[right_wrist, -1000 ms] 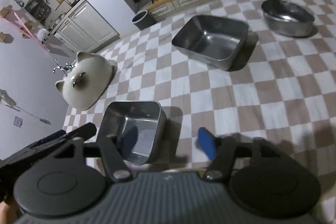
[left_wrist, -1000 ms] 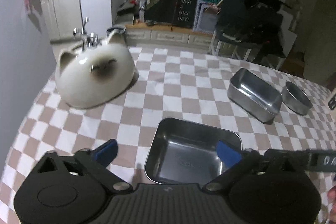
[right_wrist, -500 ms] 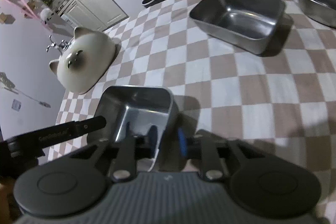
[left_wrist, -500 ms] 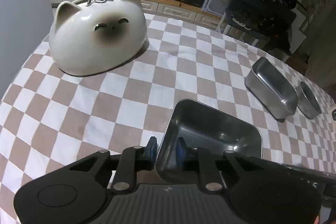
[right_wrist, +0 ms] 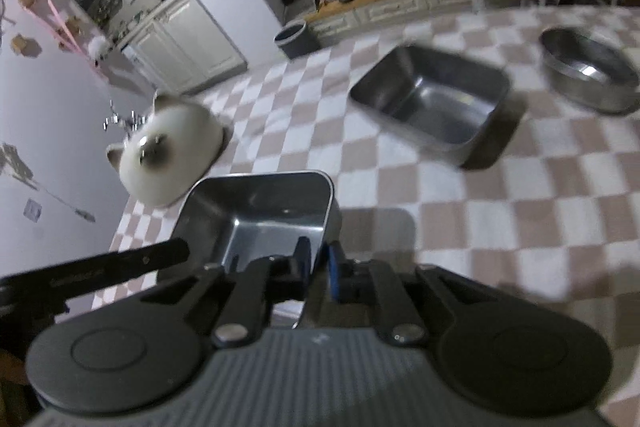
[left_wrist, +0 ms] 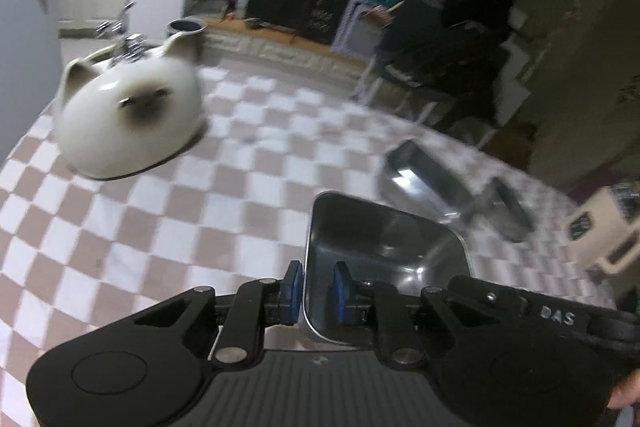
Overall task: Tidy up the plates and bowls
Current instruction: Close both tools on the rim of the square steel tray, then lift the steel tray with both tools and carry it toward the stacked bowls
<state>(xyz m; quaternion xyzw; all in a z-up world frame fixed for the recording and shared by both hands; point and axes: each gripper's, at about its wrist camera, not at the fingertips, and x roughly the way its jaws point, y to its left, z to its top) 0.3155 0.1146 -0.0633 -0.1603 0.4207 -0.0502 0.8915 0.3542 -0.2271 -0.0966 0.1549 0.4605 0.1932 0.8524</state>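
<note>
A small square steel tray (left_wrist: 384, 251) is held between both grippers, lifted off the checkered table. My left gripper (left_wrist: 315, 289) is shut on its left wall, blue pads on either side of the rim. My right gripper (right_wrist: 318, 263) is shut on its right wall; the tray also shows in the right wrist view (right_wrist: 264, 215). A larger square steel tray (right_wrist: 432, 99) sits farther back on the table, also in the left wrist view (left_wrist: 424, 179). A round steel bowl (right_wrist: 588, 69) stands to its right.
A white cat-shaped ceramic dish (left_wrist: 128, 119) lies upside down at the table's far left, also in the right wrist view (right_wrist: 168, 155). The checkered tablecloth (right_wrist: 500, 211) covers the table. A cream container (left_wrist: 608, 227) is at the right edge. Cabinets and a black bin stand beyond.
Both grippers went from open to shut on opposite walls of the small tray. It has since risen off the table and moved toward the larger tray.
</note>
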